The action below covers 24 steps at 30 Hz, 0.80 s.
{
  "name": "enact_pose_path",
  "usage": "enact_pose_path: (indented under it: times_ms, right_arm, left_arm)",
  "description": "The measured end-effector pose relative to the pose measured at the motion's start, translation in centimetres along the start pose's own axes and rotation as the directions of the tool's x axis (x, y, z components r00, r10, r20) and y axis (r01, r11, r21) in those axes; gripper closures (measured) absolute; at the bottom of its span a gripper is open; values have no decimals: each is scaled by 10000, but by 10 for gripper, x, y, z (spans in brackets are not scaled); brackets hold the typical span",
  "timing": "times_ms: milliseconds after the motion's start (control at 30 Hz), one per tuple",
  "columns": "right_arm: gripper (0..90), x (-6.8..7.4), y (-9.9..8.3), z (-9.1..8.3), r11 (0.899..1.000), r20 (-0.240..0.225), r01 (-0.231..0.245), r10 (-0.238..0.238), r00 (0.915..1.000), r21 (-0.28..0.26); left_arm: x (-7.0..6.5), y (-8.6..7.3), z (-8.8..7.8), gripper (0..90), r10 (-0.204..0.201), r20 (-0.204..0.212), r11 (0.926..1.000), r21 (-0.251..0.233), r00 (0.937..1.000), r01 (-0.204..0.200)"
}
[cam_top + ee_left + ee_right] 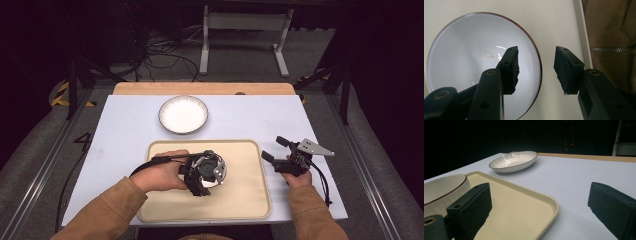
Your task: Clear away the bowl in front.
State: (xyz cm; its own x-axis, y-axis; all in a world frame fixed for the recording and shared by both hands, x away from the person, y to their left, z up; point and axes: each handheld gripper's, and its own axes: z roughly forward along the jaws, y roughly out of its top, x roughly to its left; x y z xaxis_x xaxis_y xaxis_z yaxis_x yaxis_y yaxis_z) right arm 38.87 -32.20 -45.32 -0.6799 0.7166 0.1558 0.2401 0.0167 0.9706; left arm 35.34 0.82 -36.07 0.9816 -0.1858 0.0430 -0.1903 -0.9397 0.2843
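Note:
A small white bowl with a dark red rim stands on the beige tray, left of the tray's middle. My left gripper points straight down at it and hides most of it in the high view. In the left gripper view the left gripper is open, with one jaw over the bowl's inside and the other outside its rim. My right gripper is open just off the tray's right edge, low over the table, nothing between its jaws. The right gripper view has the bowl at its left.
A wider shallow white dish sits on the white table beyond the tray, also seen as the dish from the right gripper. A wooden strip runs along the far edge. Tan sleeves come in from the bottom.

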Motion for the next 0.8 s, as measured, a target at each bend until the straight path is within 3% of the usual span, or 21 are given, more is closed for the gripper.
enact_pose_path:
  times_ms: [167, 267, 333, 367, 467, 600, 667, 700, 767, 800]
  right_arm:
    - [54, 0, 0, 0, 10000, -21, -8, 8, 10000, -4]
    - [54, -1, 0, 0, 10000, -51, -18, 18, 10000, -16]
    - [54, 0, 0, 0, 10000, -76, -17, 17, 10000, -17]
    - [54, 0, 0, 0, 10000, -87, -21, 21, 10000, -19]
    - [54, 0, 0, 0, 10000, -96, -13, 13, 10000, -3]
    - [54, 0, 0, 0, 10000, -113, -22, 22, 9999, -6]
    - [54, 0, 0, 0, 10000, -129, -36, 36, 9999, 3]
    - [54, 0, 0, 0, 10000, -130, -37, 37, 9999, 9]
    - [54, 0, 0, 0, 10000, -117, -30, 30, 9999, 1]
    - [54, 0, 0, 0, 10000, -121, -33, 33, 9999, -2]
  left_arm:
    - [0, -5, -10, 508, -359, -132, 9971, -677, 9993, 349]
    - [-2, -12, -20, 503, -586, -364, 9902, -1287, 9976, 535]
    - [-2, -14, -23, 503, -598, -447, 9884, -1426, 9972, 529]
    - [-4, -18, -27, 501, -752, -477, 9829, -1720, 9960, 659]
    - [-5, -21, -31, 497, -827, -566, 9775, -1990, 9950, 699]
    - [-8, -30, -41, 481, -1211, -797, 9584, -2689, 9894, 956]
    - [-9, -36, -44, 466, -1459, -820, 9438, -3104, 9859, 1138]
    - [-8, -41, -47, 463, -1653, -778, 9309, -3417, 9832, 1295]
    - [-8, -48, -49, 448, -1876, -743, 9124, -3826, 9794, 1458]
    - [-8, -48, -49, 447, -1876, -743, 9124, -3826, 9794, 1458]
